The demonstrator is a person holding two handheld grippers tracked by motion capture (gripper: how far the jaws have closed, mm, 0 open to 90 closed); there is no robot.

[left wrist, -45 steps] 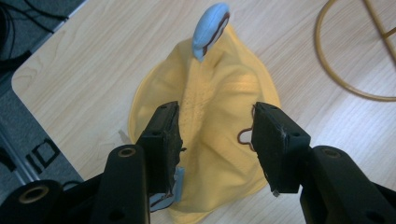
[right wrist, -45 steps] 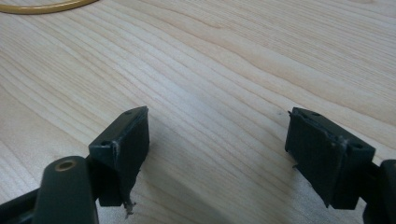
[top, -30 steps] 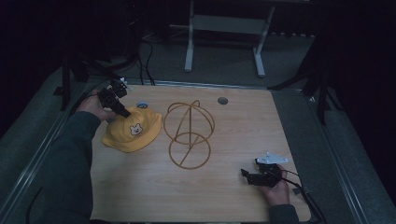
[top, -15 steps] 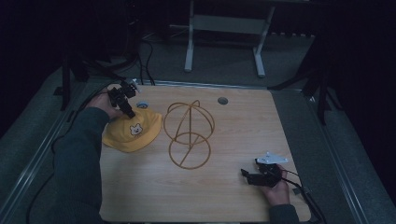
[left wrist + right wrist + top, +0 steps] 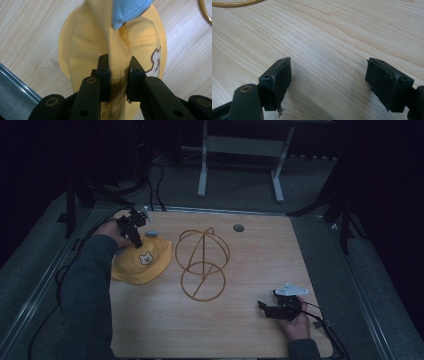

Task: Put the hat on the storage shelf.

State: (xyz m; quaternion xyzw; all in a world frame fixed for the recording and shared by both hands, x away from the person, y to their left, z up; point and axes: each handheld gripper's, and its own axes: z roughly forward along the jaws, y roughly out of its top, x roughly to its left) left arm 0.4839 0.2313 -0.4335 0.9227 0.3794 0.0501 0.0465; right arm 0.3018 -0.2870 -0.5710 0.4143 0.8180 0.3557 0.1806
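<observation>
Hat (image 5: 125,62) pinched in my left gripper (image 5: 117,72), lift under way; right gripper (image 5: 337,82) wide, empty. Next, I judge: wire stand (image 5: 202,265).

dim, dark high view; gripper views bright, with soft shadows.

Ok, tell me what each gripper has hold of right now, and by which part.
The left gripper is shut on the yellow cap, pinching a bunched fold of its fabric. The right gripper holds nothing; its jaws stand open over the wooden table.
</observation>
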